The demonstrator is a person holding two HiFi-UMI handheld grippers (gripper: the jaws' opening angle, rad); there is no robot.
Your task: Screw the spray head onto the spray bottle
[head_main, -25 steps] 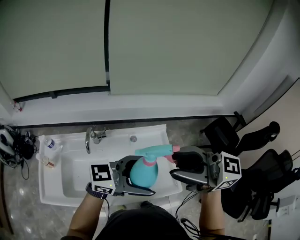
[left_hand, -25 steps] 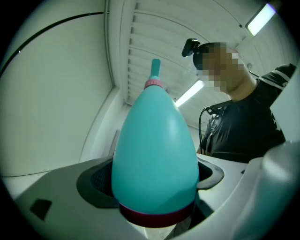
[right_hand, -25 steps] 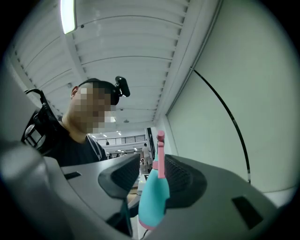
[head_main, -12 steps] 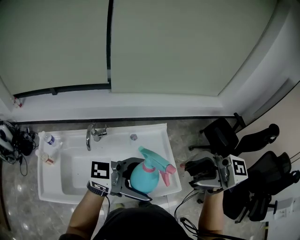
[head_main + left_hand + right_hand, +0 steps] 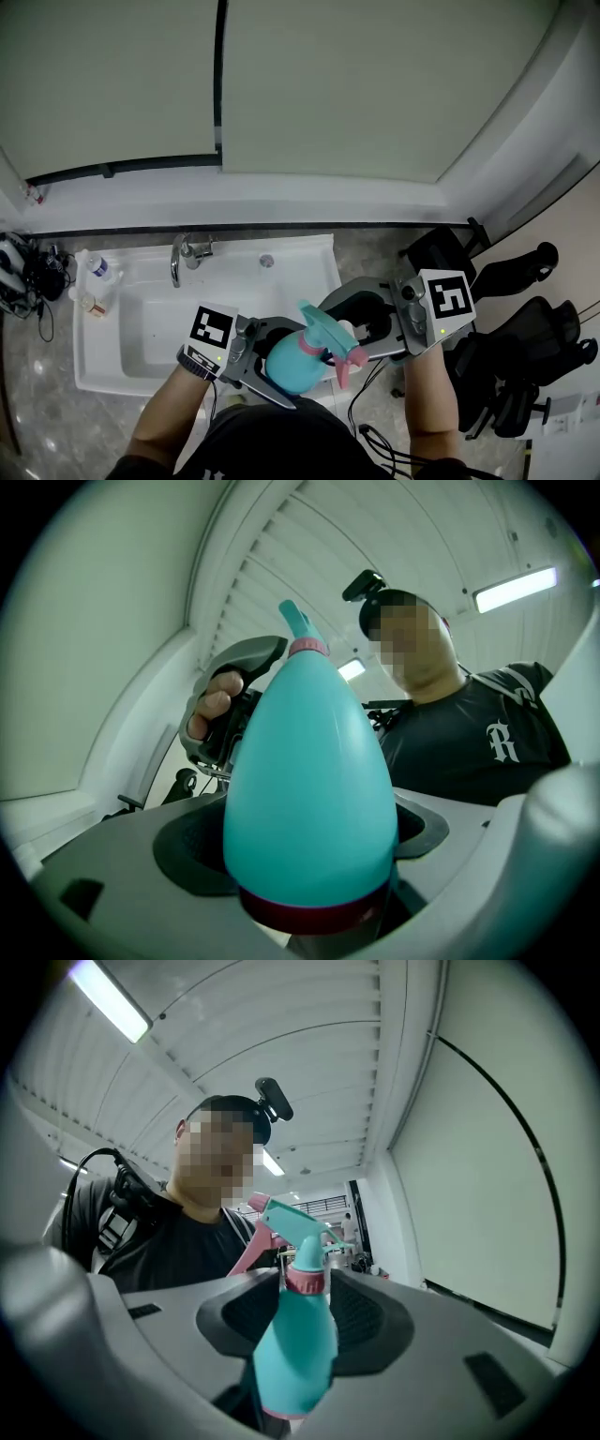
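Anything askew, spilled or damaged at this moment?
Nothing stands out. The spray head sits straight on the spray bottle, which the left hand-held gripper clamps by its body near the sink; no spill or damage shows.

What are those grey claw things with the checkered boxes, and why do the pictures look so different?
A person holds a grey gripper in each hand. One picture is from a camera on the person's head, looking down at a white sink and tap. The other two are from cameras on the grippers. The left gripper grips a turquoise spray bottle. The right gripper, open, sits around the pink collar below the spray head.
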